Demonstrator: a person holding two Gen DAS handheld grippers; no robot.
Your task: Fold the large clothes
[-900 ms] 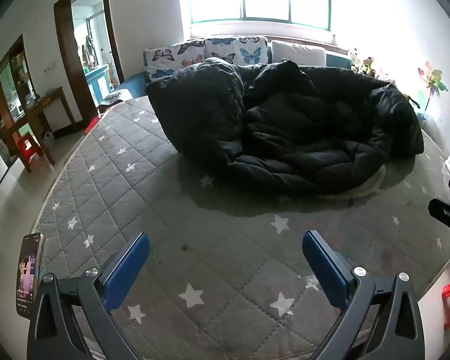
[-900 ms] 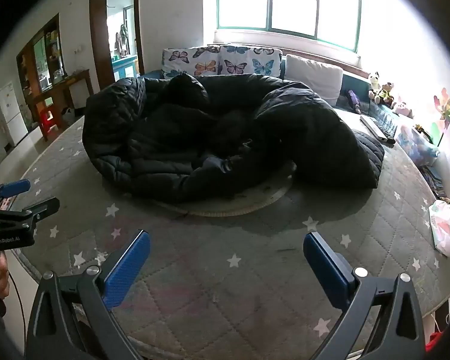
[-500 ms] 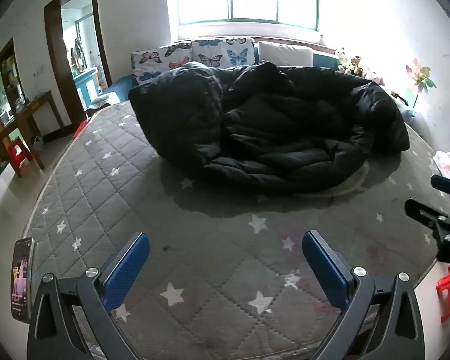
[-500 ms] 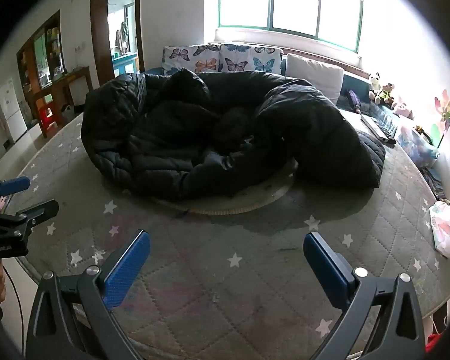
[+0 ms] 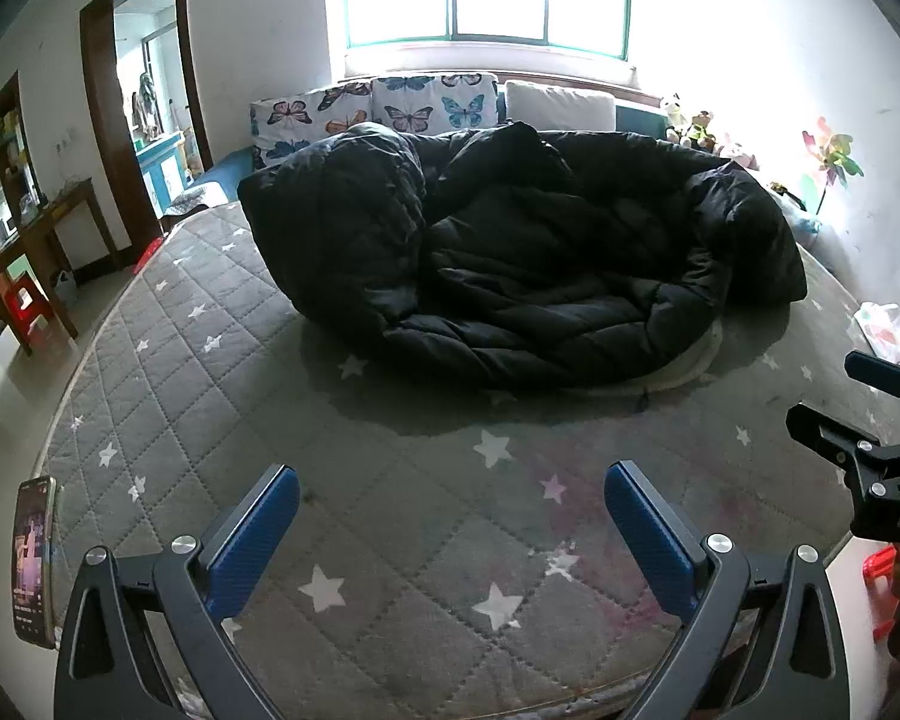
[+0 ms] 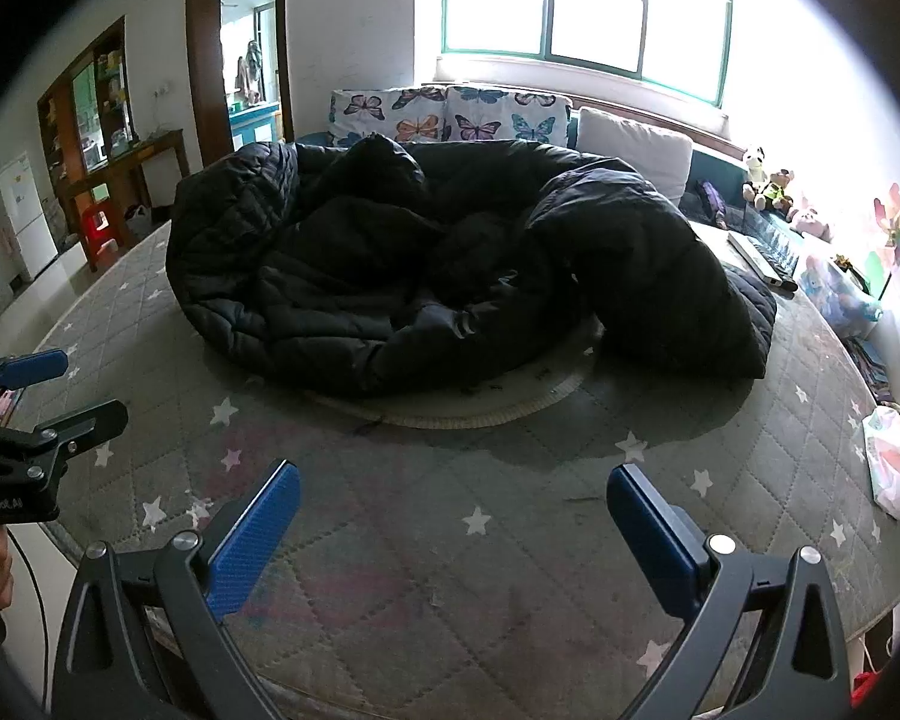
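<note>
Both grippers, left gripper (image 5: 450, 531) and right gripper (image 6: 453, 531), hover with jaws wide and empty over the near bed (image 5: 222, 372); each should grab an outer edge of the crumpled black coat (image 5: 528, 264), then spread it flat.

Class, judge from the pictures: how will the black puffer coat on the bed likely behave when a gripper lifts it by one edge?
The coat lies crumpled in soft folds, so it will probably droop, not hold shape. Its quilted puffiness suggests it is light for its bulk. The shiny fabric may slip from the pads.
</note>
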